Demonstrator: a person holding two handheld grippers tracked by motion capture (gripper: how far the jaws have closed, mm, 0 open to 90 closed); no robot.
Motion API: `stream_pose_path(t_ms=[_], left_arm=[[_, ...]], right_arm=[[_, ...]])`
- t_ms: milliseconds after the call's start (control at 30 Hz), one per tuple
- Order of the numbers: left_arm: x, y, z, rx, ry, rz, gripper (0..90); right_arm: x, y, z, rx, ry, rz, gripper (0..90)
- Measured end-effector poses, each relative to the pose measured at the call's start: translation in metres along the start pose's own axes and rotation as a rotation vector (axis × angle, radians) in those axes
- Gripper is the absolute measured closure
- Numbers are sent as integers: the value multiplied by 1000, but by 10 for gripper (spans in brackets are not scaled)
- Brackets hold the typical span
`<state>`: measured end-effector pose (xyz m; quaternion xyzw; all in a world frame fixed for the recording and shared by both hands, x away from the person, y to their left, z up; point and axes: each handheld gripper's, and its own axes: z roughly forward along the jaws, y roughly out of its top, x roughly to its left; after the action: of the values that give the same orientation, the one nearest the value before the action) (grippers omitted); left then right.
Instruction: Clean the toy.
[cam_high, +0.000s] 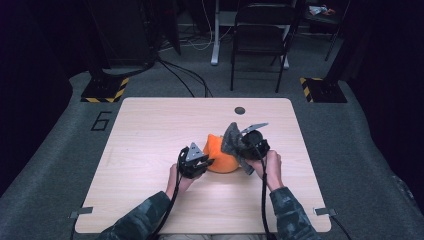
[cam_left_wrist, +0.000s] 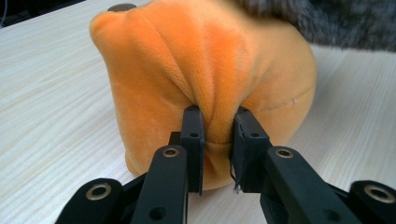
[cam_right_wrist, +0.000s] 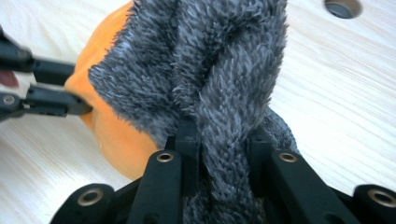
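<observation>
Orange plush item (cam_high: 220, 156) seen mid-counter (cam_high: 150, 140), right part hidden under grey fuzzy cloth (cam_high: 233, 140); shape hard to make out, long axis cannot be told. Orange fold pinched by left claw (cam_left_wrist: 216, 140). Grey cloth clamped, drawn upward by right claw (cam_right_wrist: 223, 154)

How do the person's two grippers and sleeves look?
Both the left gripper and the right gripper are black, each with a grey three-cornered plate on top and a black cable trailing back. Their jaws have brass-coloured rivets. The sleeves are camouflage-patterned.
</observation>
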<state>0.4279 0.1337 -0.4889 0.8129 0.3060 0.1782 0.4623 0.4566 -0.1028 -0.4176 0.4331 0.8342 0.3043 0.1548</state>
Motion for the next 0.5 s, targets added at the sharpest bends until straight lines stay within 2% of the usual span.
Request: stream_pose_path(t_ms=[67, 100, 133, 233, 367, 400, 467, 500], left_arm=[[1, 0, 0, -3, -6, -4, 752], [1, 0, -1, 1, -16, -5, 733], [1, -1, -1, -5, -24, -2, 707], [-1, 0, -2, -10, -11, 12, 595], [-5, -1, -3, 34, 30, 47, 473], [-5, -2, -2, 48, 30, 53, 463], [-5, -3, 1, 41, 30, 53, 462], [-6, -3, 3, 37, 34, 55, 515]], right_arm=[[9, -1, 10, 19, -48, -40, 735], [8, -2, 13, 16, -54, -36, 735], [6, -3, 15, 18, -50, -26, 735], [0, -6, 18, 15, -40, -10, 735], [-3, -6, 19, 16, -49, -11, 736], [-3, -7, 20, 15, -51, -9, 736], [-4, -7, 20, 15, -46, -6, 736], [-5, -7, 20, 12, -44, -10, 736]])
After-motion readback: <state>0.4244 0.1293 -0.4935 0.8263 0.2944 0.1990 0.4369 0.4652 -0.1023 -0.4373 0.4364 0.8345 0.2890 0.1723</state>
